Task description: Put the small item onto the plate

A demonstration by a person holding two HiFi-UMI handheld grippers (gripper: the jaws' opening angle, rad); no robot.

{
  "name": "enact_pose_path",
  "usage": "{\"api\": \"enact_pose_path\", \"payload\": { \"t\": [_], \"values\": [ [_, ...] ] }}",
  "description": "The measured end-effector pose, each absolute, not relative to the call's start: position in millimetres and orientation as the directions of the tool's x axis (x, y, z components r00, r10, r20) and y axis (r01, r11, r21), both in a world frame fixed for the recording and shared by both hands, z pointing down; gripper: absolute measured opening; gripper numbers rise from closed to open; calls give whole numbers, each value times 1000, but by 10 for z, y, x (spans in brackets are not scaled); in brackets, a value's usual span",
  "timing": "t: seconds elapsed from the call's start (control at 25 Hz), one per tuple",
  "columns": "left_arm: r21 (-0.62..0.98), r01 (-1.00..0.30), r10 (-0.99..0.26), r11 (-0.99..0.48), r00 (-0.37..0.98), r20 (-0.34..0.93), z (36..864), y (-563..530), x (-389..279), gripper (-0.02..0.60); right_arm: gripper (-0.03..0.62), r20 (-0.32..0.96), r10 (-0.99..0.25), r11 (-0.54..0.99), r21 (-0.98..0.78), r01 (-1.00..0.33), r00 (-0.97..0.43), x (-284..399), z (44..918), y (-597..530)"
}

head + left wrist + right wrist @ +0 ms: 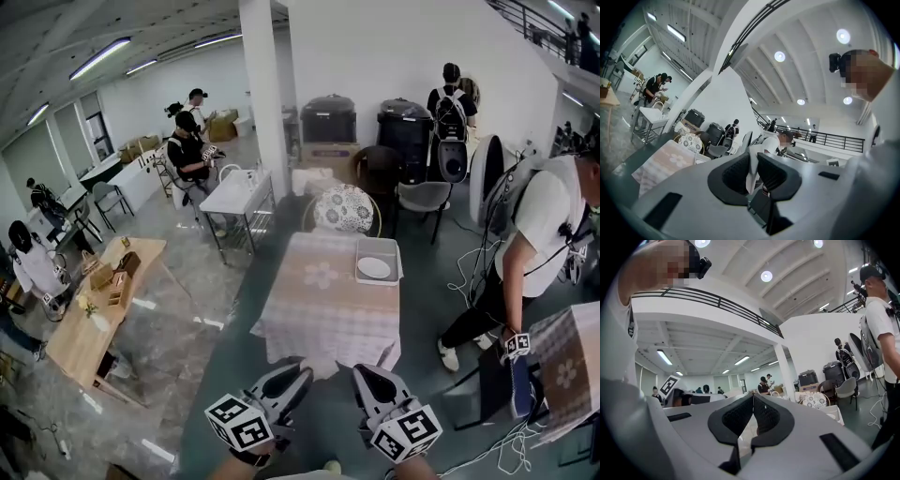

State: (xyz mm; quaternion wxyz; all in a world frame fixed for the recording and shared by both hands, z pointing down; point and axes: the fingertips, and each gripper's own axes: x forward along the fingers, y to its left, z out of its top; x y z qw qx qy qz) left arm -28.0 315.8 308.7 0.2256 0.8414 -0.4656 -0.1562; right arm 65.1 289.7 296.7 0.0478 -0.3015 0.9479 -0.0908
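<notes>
left gripper (296,379) jaws ajar, empty | right gripper (367,377) jaws closed | clothed table (319,309) (grey floor (427,281))

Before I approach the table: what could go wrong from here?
Loose cables lie right of the table, beside a standing person: a trip or bump hazard. The plate sits in a tray at the far right corner, likely a long reach. No small item is in view to pick up.

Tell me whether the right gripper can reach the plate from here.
Probably not yet: the right gripper hangs short of the table, while the plate lies in a tray at its far right corner. Nothing stands between them, so stepping closer should do.
</notes>
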Motion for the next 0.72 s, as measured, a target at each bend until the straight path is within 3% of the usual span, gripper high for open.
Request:
{"api": "enact_pose_path", "payload": {
  "t": [0.72],
  "values": [
    [549, -642, -794, -536, 604, -70, 3187, 1884, -209, 60, 15, -21, -675, 723, -218, -655, -738, 818, 3048, 1810]
  ]
}}
